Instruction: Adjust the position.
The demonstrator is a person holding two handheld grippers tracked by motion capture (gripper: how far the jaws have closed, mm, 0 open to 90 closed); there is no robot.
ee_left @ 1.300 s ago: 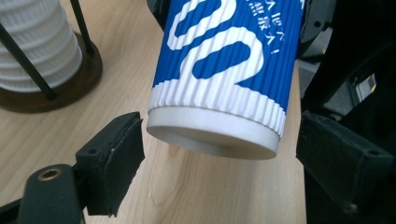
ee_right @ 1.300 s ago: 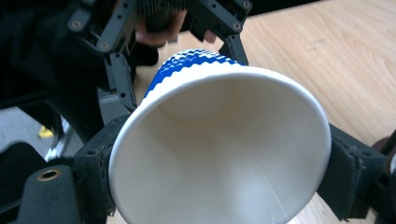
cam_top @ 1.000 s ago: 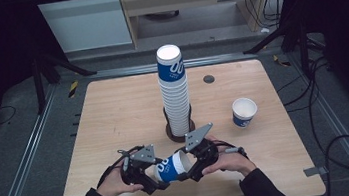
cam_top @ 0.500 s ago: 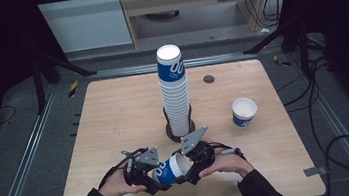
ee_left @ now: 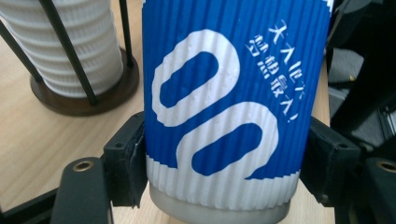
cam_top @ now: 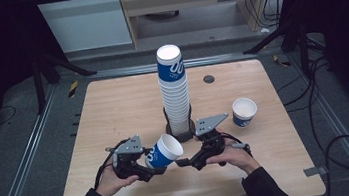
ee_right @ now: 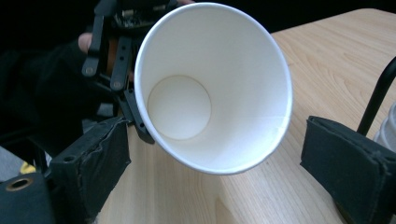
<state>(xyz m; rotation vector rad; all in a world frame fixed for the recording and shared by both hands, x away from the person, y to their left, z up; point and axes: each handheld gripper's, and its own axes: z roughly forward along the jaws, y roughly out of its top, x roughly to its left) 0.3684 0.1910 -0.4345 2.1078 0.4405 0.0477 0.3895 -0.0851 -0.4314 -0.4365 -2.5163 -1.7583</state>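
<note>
Looking down from the high view, a person's two hands reach in over the near edge of a wooden table, each holding a black two-jaw gripper. The left gripper is clamped on a blue-and-white paper cup, which lies tilted on its side above the table, its open mouth turned toward the right gripper. That gripper sits just beside the cup's rim without touching it. Behind them, mid-table, a tall stack of matching cups rises from a dark round holder. A single upright cup stands well apart at the right, and a small dark disc lies farther back.

From the left gripper view, the cup appears close up, its ribbed blue sleeve printed with white loops and small lettering. Black pads press on both sides near its base. The stack's ribbed lower part and holder base show at upper left.

From the right gripper view, the cup's white inside and round bottom face the camera. The jaws have just been opening and stand wide apart, one on each side below the rim, neither touching it. The left gripper shows behind the cup.
</note>
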